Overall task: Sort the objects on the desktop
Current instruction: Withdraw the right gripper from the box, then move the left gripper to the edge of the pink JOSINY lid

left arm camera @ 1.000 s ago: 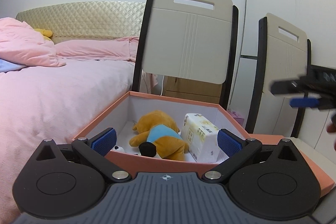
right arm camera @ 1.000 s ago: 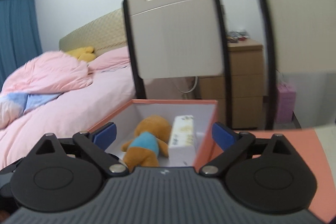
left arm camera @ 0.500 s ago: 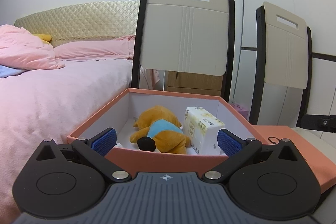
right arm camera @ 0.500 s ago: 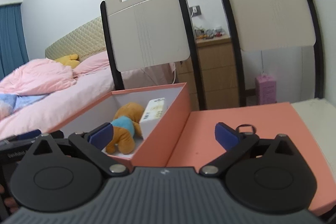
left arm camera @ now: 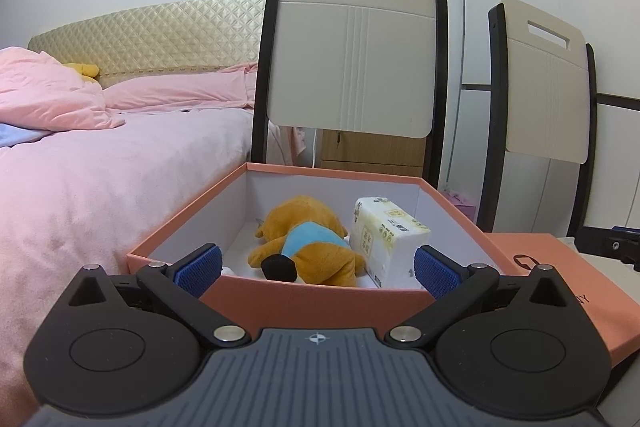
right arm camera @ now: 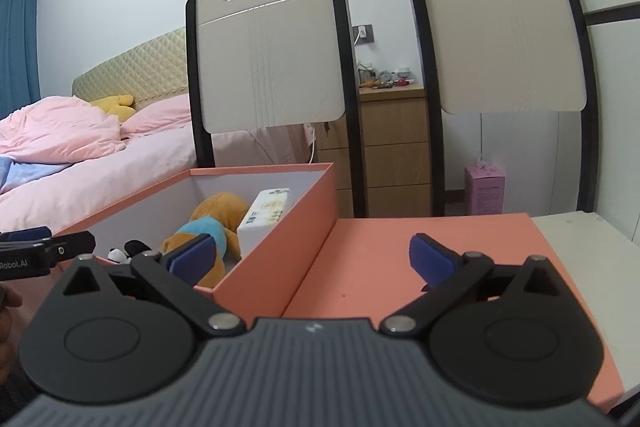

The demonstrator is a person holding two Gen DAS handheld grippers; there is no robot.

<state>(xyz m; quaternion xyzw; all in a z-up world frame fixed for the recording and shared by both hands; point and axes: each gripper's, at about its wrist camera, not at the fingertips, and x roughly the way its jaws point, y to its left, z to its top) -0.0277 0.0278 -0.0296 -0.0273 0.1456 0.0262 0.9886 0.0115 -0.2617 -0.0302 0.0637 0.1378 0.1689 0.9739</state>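
Plainly the lid lies flat under the wide-open, empty right gripper, beside the box at frame left, nearer than the open left gripper.

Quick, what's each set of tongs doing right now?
Left tongs: open, holding nothing.
Right tongs: open wide, holding nothing.
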